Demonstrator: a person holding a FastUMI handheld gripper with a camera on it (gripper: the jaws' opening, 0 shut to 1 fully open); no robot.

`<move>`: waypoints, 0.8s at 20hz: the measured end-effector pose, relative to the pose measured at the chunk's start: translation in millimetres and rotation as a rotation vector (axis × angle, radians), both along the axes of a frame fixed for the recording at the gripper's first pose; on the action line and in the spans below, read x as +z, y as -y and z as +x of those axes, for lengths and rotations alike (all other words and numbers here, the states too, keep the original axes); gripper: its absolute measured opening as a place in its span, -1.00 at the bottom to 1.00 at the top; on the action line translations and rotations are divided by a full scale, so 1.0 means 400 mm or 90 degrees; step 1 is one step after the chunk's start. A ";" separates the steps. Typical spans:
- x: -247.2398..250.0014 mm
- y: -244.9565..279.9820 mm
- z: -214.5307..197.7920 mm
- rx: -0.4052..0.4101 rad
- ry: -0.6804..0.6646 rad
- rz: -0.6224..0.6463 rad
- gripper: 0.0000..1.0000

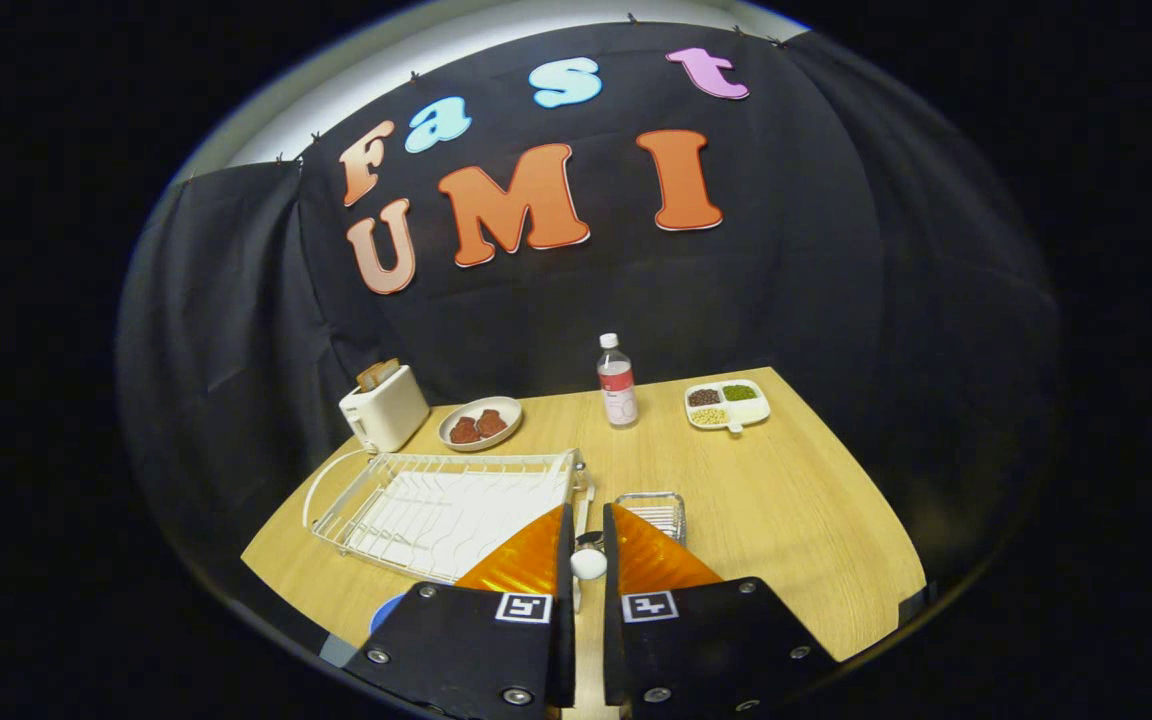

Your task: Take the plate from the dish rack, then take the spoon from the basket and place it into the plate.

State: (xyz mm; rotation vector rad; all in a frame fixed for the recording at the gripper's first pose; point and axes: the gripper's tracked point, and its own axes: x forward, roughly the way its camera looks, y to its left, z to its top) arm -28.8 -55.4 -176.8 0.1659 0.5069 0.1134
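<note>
The wooden counter (786, 510) carries everything, and the white wire rack (436, 505) serves as the landmark. The rack itself lies on the left part of the counter, flat and with nothing standing in its slots. Behind its far left corner stands a white toaster (384, 407) with a slice in its slot; just behind the rack's far edge sits an oval dish (481, 423) holding two brown pieces. Farther off to the rack's right, near the counter's back edge, a divided tray (728, 404) holds dark, green and pale fillings, and between that tray and the dish a clear bottle (617, 381) stands upright. Just beside the rack's right end sits the small wire basket (654, 510), partly hidden by the gripper. The gripper (588, 535) hovers at the rack's near right corner, its orange fingers (526, 555) drawn close with only a narrow gap — in that gap sits the spoon (587, 560), a white handle end with a long pale stem running ahead past the rack's end; the fingers appear to clamp it. A blue edge — likely the plate (386, 612) — peeks out below the rack's near side, beside the gripper's black body.
</note>
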 end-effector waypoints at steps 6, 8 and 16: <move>-0.008 -0.151 -0.065 0.106 -0.018 0.019 -0.78; -0.022 -0.194 -0.088 0.135 -0.029 0.024 -0.78; -0.092 -0.319 -0.131 0.220 -0.063 0.029 -0.78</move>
